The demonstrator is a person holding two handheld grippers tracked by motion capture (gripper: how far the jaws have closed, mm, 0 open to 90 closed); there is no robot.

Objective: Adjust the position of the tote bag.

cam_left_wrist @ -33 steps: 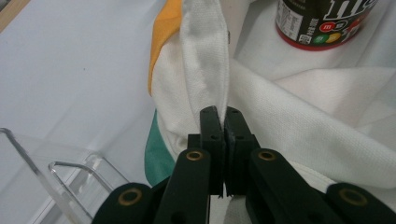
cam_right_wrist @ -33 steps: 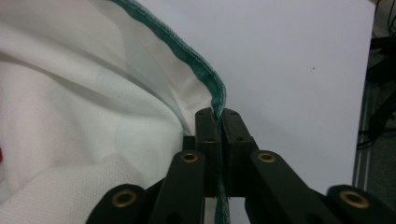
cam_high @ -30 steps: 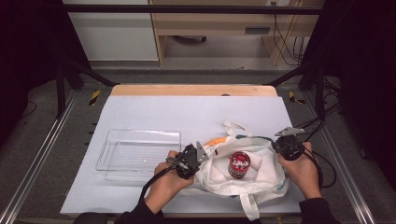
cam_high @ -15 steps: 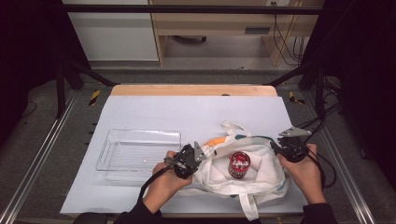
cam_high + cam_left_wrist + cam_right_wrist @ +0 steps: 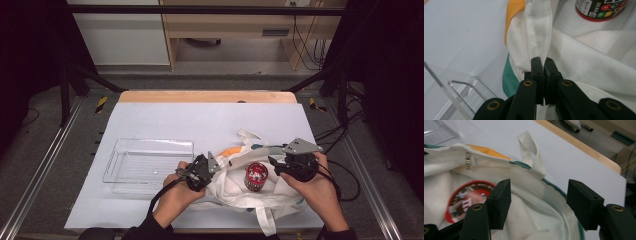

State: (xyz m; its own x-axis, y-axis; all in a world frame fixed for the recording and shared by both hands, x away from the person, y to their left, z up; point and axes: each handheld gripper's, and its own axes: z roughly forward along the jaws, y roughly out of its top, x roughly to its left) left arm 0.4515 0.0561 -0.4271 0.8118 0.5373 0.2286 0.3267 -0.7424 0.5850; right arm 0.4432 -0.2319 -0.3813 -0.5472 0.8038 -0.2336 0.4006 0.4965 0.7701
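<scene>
The white bag (image 5: 235, 187) lies on the table (image 5: 165, 120), its edge pinched by the left gripper (image 5: 542, 65). The right gripper (image 5: 539, 202) has just been opened, nothing gripped. A red can (image 5: 256, 176) sits inside; a clear tray (image 5: 150, 160) is beside.

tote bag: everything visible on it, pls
The tote bag is white woven cloth with orange and green patches and white strap handles, lying crumpled and open on the near right of the table. A red-lidded candy jar stands in its mouth. The left gripper pinches its rim; the right gripper is open above it.
</scene>
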